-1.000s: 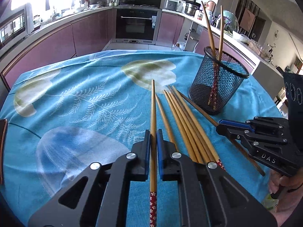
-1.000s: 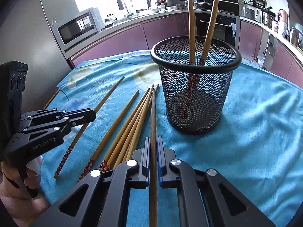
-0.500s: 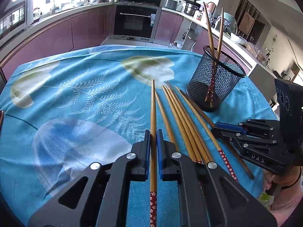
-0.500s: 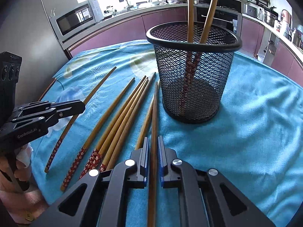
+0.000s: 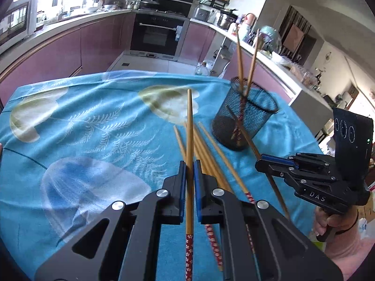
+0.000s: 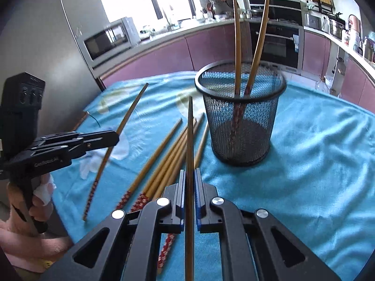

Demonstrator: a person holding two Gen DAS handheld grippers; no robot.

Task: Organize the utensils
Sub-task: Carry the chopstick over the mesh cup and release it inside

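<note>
My left gripper is shut on a bamboo chopstick with a red patterned end, raised off the cloth and pointing forward. My right gripper is shut on another chopstick, also held off the cloth. Each shows in the other's view: the right gripper with its darker chopstick, the left gripper with its chopstick. A black mesh cup stands ahead with two chopsticks upright in it. Several loose chopsticks lie between the grippers.
A teal patterned tablecloth covers the table, whose far edge drops toward the kitchen floor. Purple cabinets and an oven stand behind, a microwave at the left. A person's hand on the left gripper's handle holds white tissue.
Both grippers have lifted their chopsticks off the cloth, tips now raised. The mesh cup looks farther away in both views. Both grips stayed shut.
</note>
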